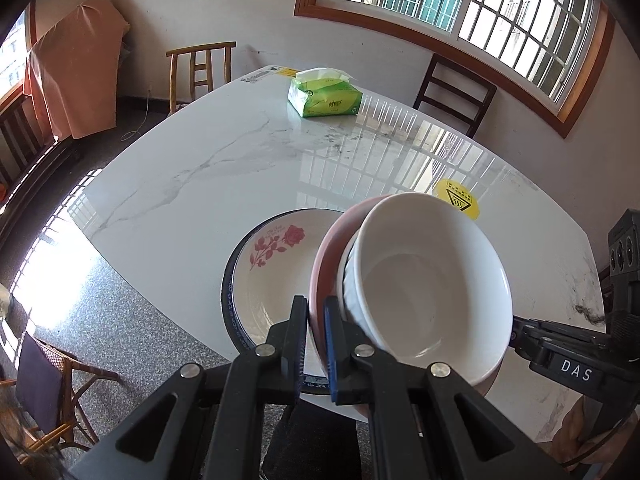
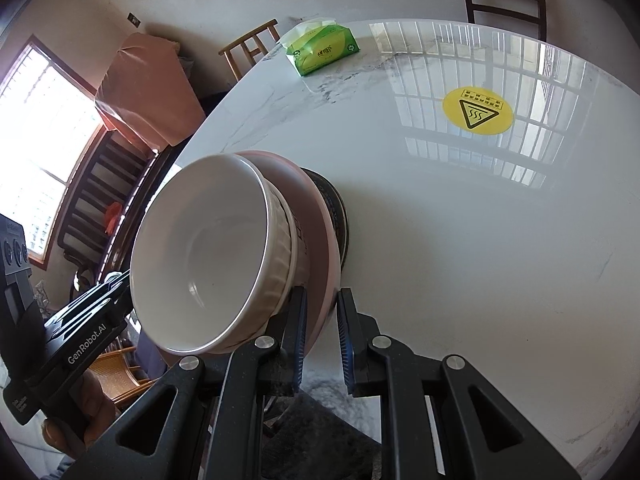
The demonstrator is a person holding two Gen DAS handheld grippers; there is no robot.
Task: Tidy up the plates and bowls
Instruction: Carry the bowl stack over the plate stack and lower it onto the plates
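Note:
A pink bowl (image 1: 324,264) carries nested white bowls (image 1: 432,280) and hangs between both grippers, just above the table. My left gripper (image 1: 316,305) is shut on its near left rim. My right gripper (image 2: 322,296) is shut on the opposite rim of the pink bowl (image 2: 320,240); its tip also shows in the left wrist view (image 1: 516,332). The white bowls (image 2: 208,248) fill the pink one, the upper one ribbed outside. Under and left of the stack, a rose-patterned plate (image 1: 276,264) rests on a blue-rimmed plate (image 1: 228,300), whose dark rim (image 2: 334,208) peeks out behind the pink bowl.
A green tissue pack (image 1: 324,98) lies at the far side of the white marble table (image 1: 200,168). A yellow warning sticker (image 2: 478,112) is stuck on the table to the right. Wooden chairs (image 1: 204,68) stand around it. The table's near edge runs just under the grippers.

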